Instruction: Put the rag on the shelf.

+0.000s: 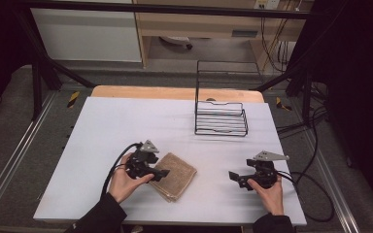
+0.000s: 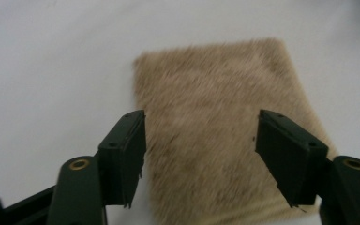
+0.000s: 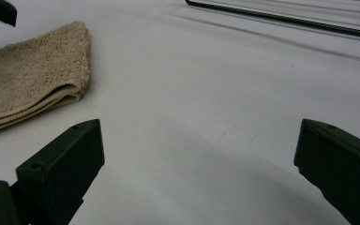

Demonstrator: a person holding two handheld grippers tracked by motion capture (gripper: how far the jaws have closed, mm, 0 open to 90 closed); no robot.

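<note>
Black two-jaw grippers, left gripper (image 1: 161,174) and right gripper (image 1: 233,177), bear grey triangular plates, black cables, brass-coloured screws; dark sleeves (image 1: 97,217).

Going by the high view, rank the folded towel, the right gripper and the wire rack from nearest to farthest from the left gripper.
1. Folded towel: directly under the left gripper, at the table's near left.
2. Right gripper: across the table's near edge, to the right.
3. Wire rack: farther back, toward the table's far right.
</note>
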